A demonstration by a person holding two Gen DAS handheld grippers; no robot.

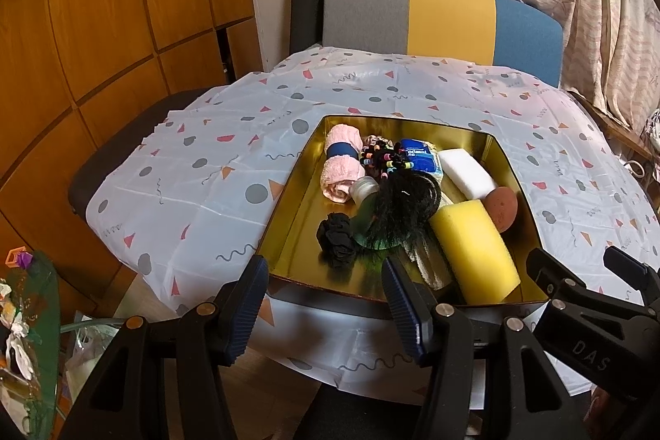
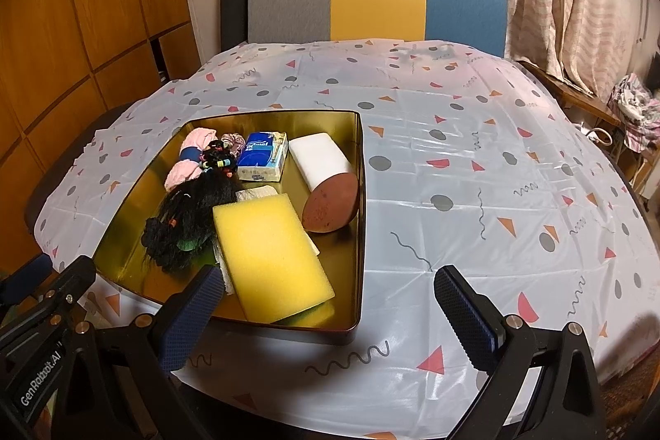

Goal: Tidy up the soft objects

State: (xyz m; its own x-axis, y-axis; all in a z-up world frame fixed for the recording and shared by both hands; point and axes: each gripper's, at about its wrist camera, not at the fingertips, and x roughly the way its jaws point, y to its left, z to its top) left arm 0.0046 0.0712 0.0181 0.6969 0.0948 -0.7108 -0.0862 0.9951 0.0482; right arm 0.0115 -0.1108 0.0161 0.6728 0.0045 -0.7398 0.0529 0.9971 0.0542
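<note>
Sponges, a rolled pink towel [image 1: 340, 168] and hair ties sit heaped in the gold tin [image 2: 359, 192], which we see mid-frame in both views. Our left gripper [image 1: 326, 310] hangs parted and empty at the tin's near rim; our right gripper [image 2: 324, 316] gapes likewise, nearest the yellow sponge [image 2: 270, 258], perhaps not touching

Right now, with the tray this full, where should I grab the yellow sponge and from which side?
Probably take the yellow sponge across its two long sides, near the end closest to you, coming down from above. It lies flat on top of the pile in the gold tray, so those long edges look free, while the black hair bundle crowds its left far corner.
</note>
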